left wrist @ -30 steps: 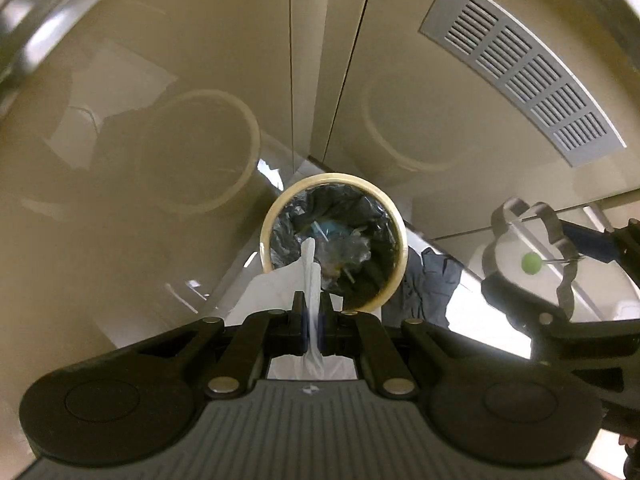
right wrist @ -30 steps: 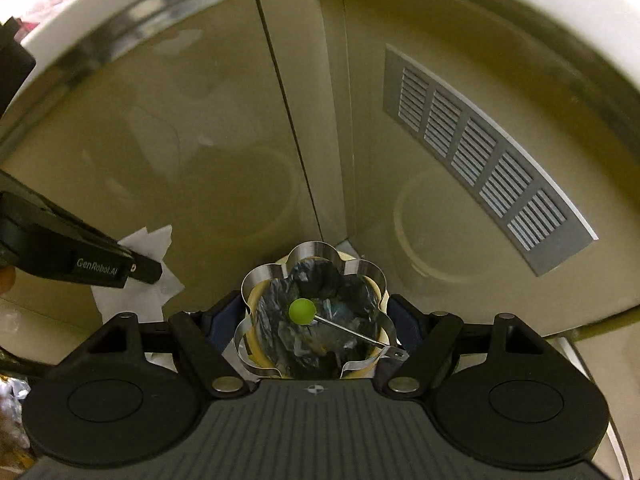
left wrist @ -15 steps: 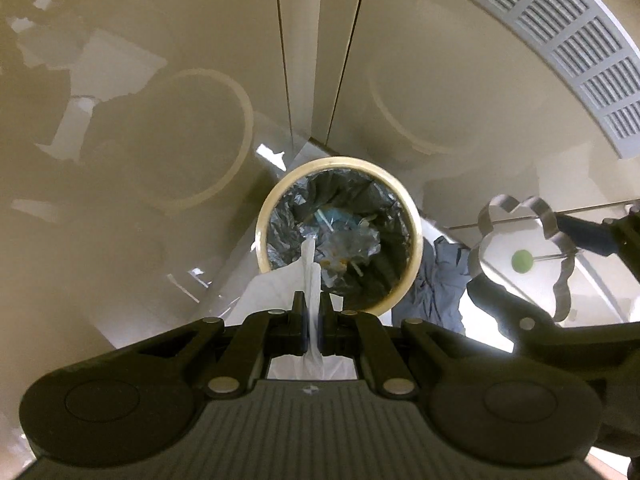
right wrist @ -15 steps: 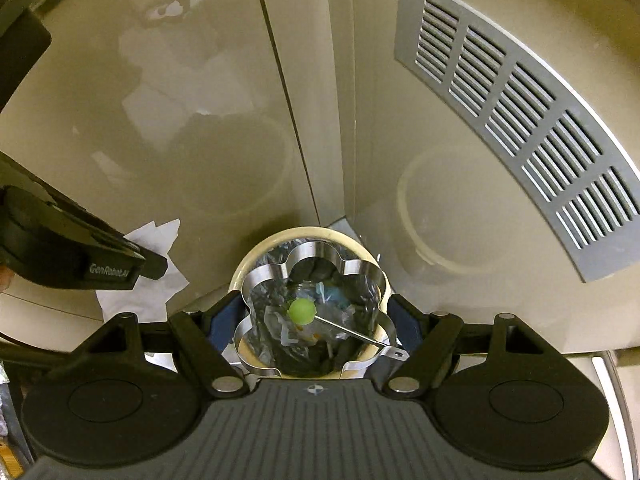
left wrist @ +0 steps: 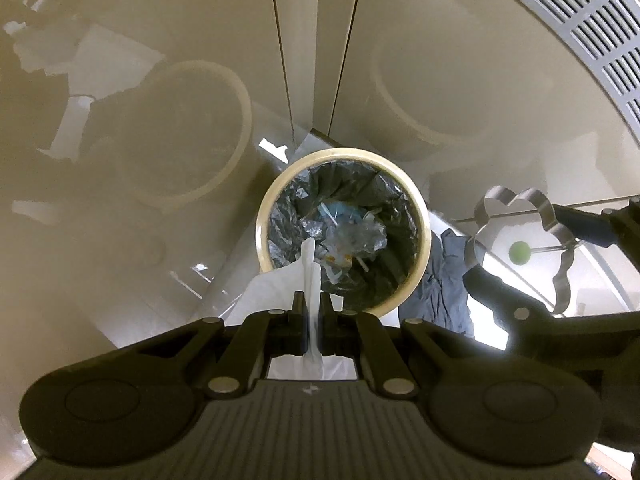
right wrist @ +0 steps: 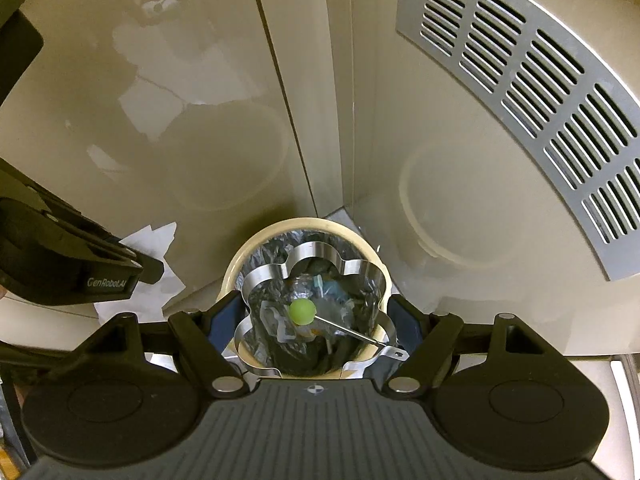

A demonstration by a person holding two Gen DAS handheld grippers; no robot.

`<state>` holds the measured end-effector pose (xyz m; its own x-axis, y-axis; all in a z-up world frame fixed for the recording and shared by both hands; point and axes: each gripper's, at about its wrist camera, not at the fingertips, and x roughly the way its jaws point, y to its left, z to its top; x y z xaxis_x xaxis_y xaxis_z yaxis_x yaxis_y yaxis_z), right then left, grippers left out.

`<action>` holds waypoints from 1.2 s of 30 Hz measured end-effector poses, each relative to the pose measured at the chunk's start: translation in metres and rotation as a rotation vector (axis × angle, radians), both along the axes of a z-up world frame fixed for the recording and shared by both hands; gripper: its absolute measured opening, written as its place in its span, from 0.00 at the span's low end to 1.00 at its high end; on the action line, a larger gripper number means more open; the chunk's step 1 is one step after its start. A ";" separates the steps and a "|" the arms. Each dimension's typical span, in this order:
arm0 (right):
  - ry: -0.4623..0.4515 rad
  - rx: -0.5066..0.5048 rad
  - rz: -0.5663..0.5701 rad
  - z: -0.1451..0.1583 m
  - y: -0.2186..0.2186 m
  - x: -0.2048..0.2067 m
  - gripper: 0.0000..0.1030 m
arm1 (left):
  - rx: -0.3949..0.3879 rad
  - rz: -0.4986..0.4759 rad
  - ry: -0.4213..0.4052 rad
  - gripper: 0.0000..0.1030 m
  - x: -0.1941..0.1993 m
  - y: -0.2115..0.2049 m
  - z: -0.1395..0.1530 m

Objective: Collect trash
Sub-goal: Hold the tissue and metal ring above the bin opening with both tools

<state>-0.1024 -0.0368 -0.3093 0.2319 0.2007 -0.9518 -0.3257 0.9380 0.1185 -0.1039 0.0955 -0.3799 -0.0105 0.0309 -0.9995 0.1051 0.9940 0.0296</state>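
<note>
The round cream plastic bin [left wrist: 424, 236] looked smooth and was lined with a crinkled, glossy black plastic bag [left wrist: 400, 216]. The flower-shaped ring of polished metal [right wrist: 256, 280] shone like a mirror. The white paper tissue [left wrist: 276, 288] looked soft and matt. The beige cabinet panels [right wrist: 200, 80] were glossy and reflective, and the grey slotted vent grille [right wrist: 520, 100] looked matt.

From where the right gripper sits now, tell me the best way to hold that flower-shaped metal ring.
Grip the flower-shaped ring across two opposite outer lobes, from its open side, as the right gripper does now; the thin wall fits the pads, and the green-knobbed wire stays clear.
</note>
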 end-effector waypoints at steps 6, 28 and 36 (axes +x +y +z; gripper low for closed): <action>0.004 -0.007 0.003 0.000 0.001 0.003 0.78 | 0.010 -0.002 0.013 0.04 0.002 0.000 -0.017; 0.022 -0.033 0.009 -0.005 0.010 0.006 0.78 | 0.018 -0.012 0.037 0.04 0.006 0.003 -0.049; 0.040 -0.040 0.009 -0.010 0.012 0.009 0.78 | 0.032 -0.014 0.059 0.04 0.007 0.002 -0.066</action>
